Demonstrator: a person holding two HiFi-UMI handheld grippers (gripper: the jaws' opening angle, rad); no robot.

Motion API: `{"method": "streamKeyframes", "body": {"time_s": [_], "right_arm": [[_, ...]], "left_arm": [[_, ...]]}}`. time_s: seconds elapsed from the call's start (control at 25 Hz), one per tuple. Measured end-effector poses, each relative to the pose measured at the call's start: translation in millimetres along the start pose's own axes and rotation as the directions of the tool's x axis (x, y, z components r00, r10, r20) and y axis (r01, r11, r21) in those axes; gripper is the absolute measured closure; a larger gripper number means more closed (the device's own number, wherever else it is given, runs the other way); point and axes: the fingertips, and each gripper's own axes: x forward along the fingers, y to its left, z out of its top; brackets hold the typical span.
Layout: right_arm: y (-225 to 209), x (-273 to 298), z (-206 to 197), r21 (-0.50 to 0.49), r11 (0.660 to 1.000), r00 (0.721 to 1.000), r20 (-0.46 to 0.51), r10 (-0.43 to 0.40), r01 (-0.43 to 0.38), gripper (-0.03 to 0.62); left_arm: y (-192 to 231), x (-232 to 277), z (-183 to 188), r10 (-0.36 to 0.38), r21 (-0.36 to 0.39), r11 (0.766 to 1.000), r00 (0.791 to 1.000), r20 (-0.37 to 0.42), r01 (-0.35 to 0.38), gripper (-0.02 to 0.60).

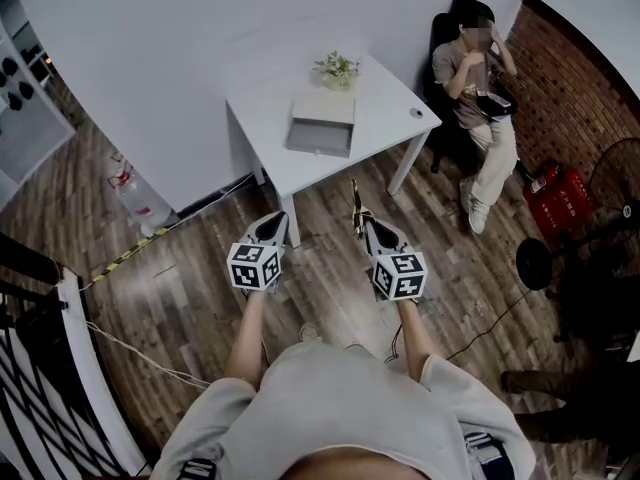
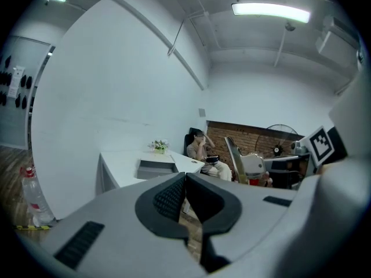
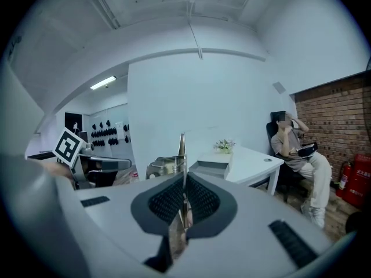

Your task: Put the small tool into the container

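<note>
Grey and pressed together, the jaws of the left gripper (image 1: 272,223) hold nothing; in the left gripper view the dark pads (image 2: 171,197) meet with only floor showing below them. It hangs over the wooden floor, level with its partner and about as far from the table (image 1: 392,108) as the other.

Ahead of both, well apart across bare floor, the white table carries the container (image 1: 322,123), a shallow grey box lying flat near the middle of the top, with a small potted plant (image 1: 337,68) just behind it.

The right gripper (image 1: 362,220) is clamped on the small tool (image 1: 355,203), so the tool is in the air, not yet near the box. Its long axis runs along the jaws and points forward toward the table. In the right gripper view the tool (image 3: 182,149) shows as a thin, pale metal sliver tapering to a point, standing upright out of the pads, with the container (image 3: 211,168) just to its right and far beyond the tip. The move ahead is likely a long carry forward to the table before any release.
</note>
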Motion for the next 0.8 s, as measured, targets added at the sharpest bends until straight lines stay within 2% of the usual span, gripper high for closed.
{"method": "streamKeyframes", "body": {"time_s": [0.36,0.8], "right_arm": [[8,58,12,0.000,0.999,0.999,-0.005,-0.040,0.040,0.591],[3,77,16,-0.008,0.997,0.997,-0.017,-0.073,0.073,0.591]], "left_arm": [[62,30,19,-0.030,0.007,1.000,1.000,-0.007,0.030,0.571],[78,52,20,-0.068,-0.001,0.998,0.997,-0.022,0.068,0.571]]}}
